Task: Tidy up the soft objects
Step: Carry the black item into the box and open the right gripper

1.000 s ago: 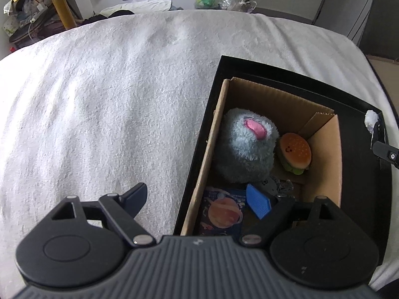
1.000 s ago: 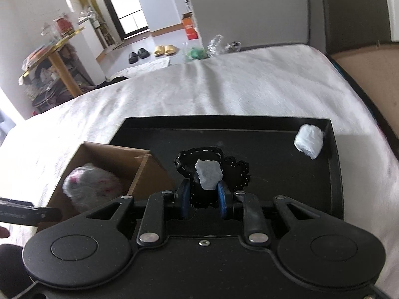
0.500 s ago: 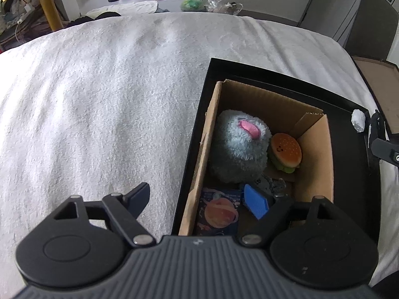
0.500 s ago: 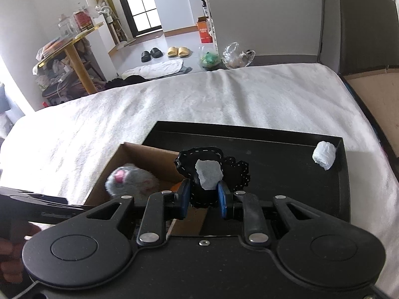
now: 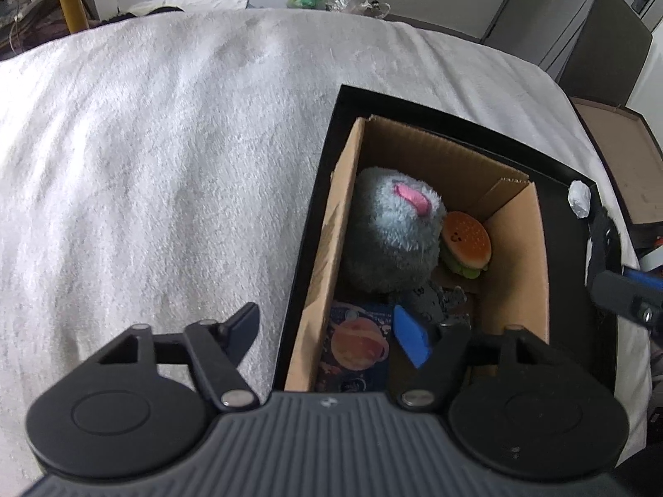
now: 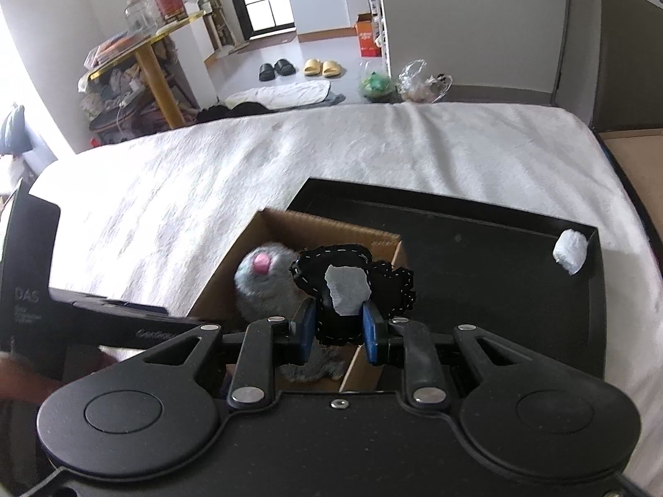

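An open cardboard box (image 5: 514,248) stands in a black tray (image 5: 456,120) on the white bed cover. In it lie a grey fluffy plush with a pink patch (image 5: 393,236), a burger plush (image 5: 466,244), a small grey plush (image 5: 439,300) and a planet-print item (image 5: 358,343). My left gripper (image 5: 331,331) is open and empty, straddling the box's near left wall. My right gripper (image 6: 337,327) is shut on a black stitched soft toy with a grey patch (image 6: 352,281) and holds it above the box (image 6: 327,227). A white soft lump (image 6: 571,250) lies in the tray's far right corner.
The white bed cover (image 5: 165,165) spreads wide to the left of the tray. A brown board (image 5: 621,157) lies past the bed's right edge. Beyond the bed are a floor with slippers (image 6: 298,68) and a cluttered yellow table (image 6: 141,58).
My right gripper has carried the black toy left, from over the tray floor to above the box. My left gripper has stayed open at the box's near left wall, its view drifting slightly.
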Demonstrator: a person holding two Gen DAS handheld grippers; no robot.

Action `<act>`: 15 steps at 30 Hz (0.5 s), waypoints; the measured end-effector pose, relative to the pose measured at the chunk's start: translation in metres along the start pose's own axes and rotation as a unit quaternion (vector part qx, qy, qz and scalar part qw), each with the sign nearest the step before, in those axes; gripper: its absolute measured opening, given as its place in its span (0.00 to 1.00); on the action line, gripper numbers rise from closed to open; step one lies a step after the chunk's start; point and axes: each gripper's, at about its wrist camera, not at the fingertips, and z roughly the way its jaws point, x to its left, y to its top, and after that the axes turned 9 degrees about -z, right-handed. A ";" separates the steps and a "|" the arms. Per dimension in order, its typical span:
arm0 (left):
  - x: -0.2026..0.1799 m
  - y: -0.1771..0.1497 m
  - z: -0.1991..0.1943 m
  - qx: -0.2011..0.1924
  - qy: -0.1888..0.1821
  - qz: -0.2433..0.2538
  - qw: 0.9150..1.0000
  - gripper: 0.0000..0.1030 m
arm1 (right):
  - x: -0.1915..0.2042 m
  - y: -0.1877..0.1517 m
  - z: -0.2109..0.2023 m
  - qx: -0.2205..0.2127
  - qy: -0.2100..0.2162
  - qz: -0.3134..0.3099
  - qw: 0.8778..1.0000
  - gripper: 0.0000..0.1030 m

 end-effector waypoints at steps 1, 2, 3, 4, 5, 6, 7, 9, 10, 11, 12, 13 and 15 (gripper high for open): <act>0.001 -0.001 0.001 0.002 -0.002 -0.001 1.000 0.58 | 0.003 -0.001 0.000 0.003 0.000 -0.002 1.000 0.23; 0.002 -0.001 0.003 0.006 -0.004 -0.003 1.000 0.56 | 0.006 -0.002 0.001 0.007 0.000 -0.003 1.000 0.23; 0.003 -0.002 0.005 0.010 -0.007 -0.006 1.000 0.50 | 0.008 -0.003 0.002 0.010 0.001 -0.004 1.000 0.23; 0.005 -0.002 0.007 0.013 -0.010 -0.010 1.000 0.43 | 0.011 -0.004 0.002 0.013 0.001 -0.004 1.000 0.24; 0.006 -0.003 0.009 0.016 -0.011 -0.013 1.000 0.39 | 0.013 -0.005 0.003 0.016 0.001 -0.005 1.000 0.24; 0.007 -0.003 0.011 0.021 -0.013 -0.017 1.000 0.28 | 0.016 -0.006 0.004 0.018 0.001 -0.005 1.000 0.24; 0.009 -0.003 0.012 0.024 -0.011 -0.021 0.999 0.24 | 0.018 -0.006 0.004 0.020 0.001 -0.006 1.000 0.24; 0.012 -0.002 0.012 0.024 -0.012 -0.029 0.999 0.19 | 0.021 -0.007 0.005 0.025 0.001 -0.007 1.000 0.24; 0.014 -0.002 0.011 0.025 -0.014 -0.033 0.999 0.18 | 0.023 -0.008 0.005 0.028 0.001 -0.008 1.000 0.24; 0.016 -0.001 0.011 0.027 -0.018 -0.038 0.999 0.17 | 0.025 -0.010 0.005 0.030 0.002 -0.008 1.000 0.24; 0.018 0.000 0.011 0.029 -0.021 -0.041 0.999 0.16 | 0.026 -0.011 0.006 0.032 0.003 -0.008 0.999 0.24; 0.020 0.000 0.011 0.031 -0.023 -0.045 0.998 0.16 | 0.026 -0.011 0.007 0.035 0.003 -0.008 0.999 0.24; 0.021 0.000 0.011 0.032 -0.026 -0.047 0.998 0.16 | 0.029 -0.014 0.008 0.041 0.005 -0.008 0.999 0.24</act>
